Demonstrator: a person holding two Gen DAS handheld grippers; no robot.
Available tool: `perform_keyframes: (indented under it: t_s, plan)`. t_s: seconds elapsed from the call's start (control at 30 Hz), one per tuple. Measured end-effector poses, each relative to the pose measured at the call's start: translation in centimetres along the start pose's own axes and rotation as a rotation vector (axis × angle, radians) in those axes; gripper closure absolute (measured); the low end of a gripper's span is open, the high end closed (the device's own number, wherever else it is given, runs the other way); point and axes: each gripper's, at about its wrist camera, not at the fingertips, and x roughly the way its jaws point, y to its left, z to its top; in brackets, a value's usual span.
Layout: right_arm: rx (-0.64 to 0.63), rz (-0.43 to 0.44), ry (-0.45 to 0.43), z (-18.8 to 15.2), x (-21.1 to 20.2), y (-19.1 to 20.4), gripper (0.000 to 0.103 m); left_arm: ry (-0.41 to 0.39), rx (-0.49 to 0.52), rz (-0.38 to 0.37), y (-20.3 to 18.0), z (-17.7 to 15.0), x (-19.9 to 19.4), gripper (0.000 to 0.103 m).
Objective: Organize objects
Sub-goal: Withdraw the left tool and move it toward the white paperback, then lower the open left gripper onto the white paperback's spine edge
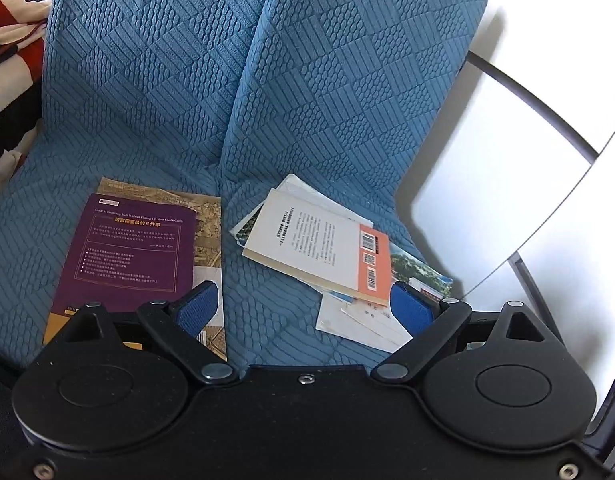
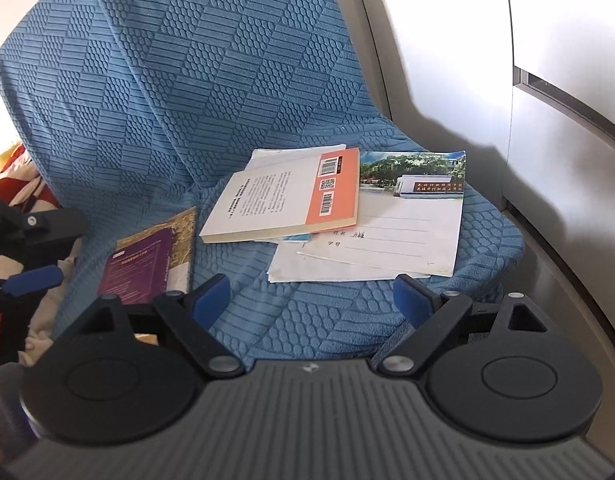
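Note:
Books lie on a chair with a blue quilted cover [image 1: 155, 92]. At the left, a purple book [image 1: 135, 252] rests on a larger brown-gold booklet [image 1: 209, 216]. At the right, a white book with an orange strip [image 1: 319, 248] tops a loose pile of papers and a notebook with a photo cover [image 2: 411, 208]. My left gripper [image 1: 305, 306] hangs open above the seat between the two piles, nothing between its blue pads [image 1: 201, 304]. My right gripper [image 2: 311, 300] is also open and empty, just short of the paper pile's near edge [image 2: 347, 272]. The purple book [image 2: 139, 268] lies to its left.
Red, white and black striped bedding [image 1: 11, 40] lies beyond the chair on the left. White panels with a grey frame [image 1: 507, 152] stand close on the right of the chair. The left gripper's blue pad [image 2: 35, 282] shows at the left edge of the right wrist view.

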Motion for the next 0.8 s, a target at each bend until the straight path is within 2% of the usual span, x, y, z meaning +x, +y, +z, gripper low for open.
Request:
perform_keyframes:
  t_s: [0.23, 0.47, 0.63, 0.73, 0.8]
  plan:
    - [0.038, -0.001, -0.018, -0.3, 1.9, -1.0, 0.013, 0.014, -0.019, -0.005, 0.1, 0.3, 2.9, 0.011]
    - [0.093, 0.003, -0.112, 0.5, 4.2, -1.8, 0.014, 0.043, -0.054, 0.007, 0.5, 0.8, 7.1, 0.014]
    - [0.154, 0.037, -0.099, 1.8, 7.1, -3.0, 0.014, 0.074, -0.082, -0.003, 1.0, 0.9, 10.2, 0.027]
    - [0.198, 0.064, -0.068, 2.3, 8.8, -3.8, 0.020, 0.107, -0.108, -0.007, 1.4, 0.7, 12.3, 0.034]
    - [0.222, 0.077, -0.053, 2.7, 9.8, -4.3, 0.029, 0.130, -0.131, -0.013, 1.6, 0.4, 13.7, 0.040]
